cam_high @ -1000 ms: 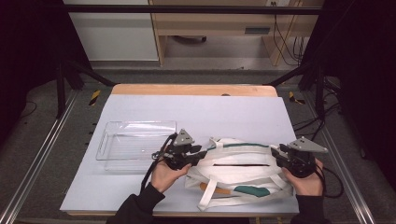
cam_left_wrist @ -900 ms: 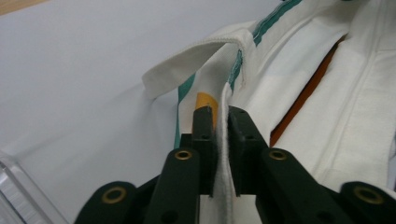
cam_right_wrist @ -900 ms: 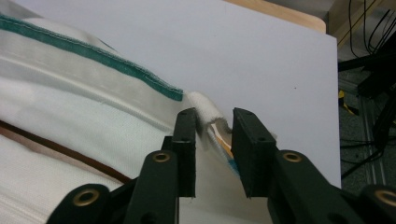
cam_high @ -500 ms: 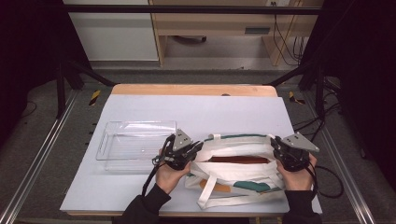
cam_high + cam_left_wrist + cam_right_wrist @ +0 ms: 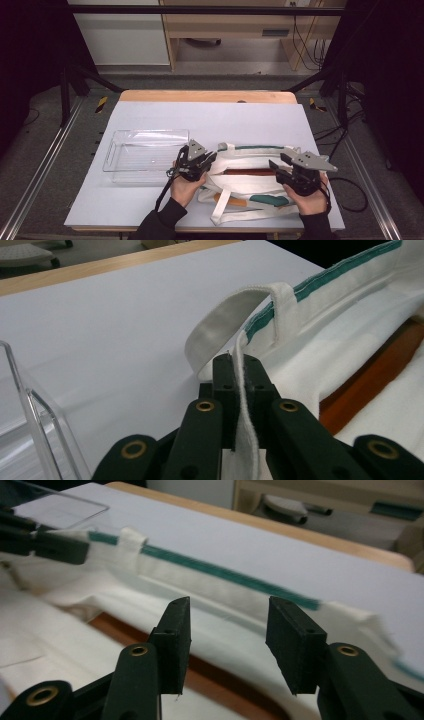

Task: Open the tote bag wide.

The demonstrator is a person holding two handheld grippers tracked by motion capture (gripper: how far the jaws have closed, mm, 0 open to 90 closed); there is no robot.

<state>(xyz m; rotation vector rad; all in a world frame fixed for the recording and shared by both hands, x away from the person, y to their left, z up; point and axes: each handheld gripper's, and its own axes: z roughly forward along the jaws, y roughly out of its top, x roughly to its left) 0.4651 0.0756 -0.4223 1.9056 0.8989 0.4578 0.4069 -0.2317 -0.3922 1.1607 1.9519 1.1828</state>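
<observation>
We see a white canvas tote bag [image 5: 250, 172] with green trim lying open on the bench [image 5: 150, 117], left hand-held gripper [image 5: 235, 375] pinching its edge, right hand-held gripper [image 5: 227, 635] just opened, jaws apart above the bag's mouth, nothing between them.

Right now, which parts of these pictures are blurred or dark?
Right gripper view: the tote bag with its green trim is smeared and the shelf behind is soft. Left gripper view: the clear tray at the edge is blurred. High view: the floor around the table is dark.
</observation>
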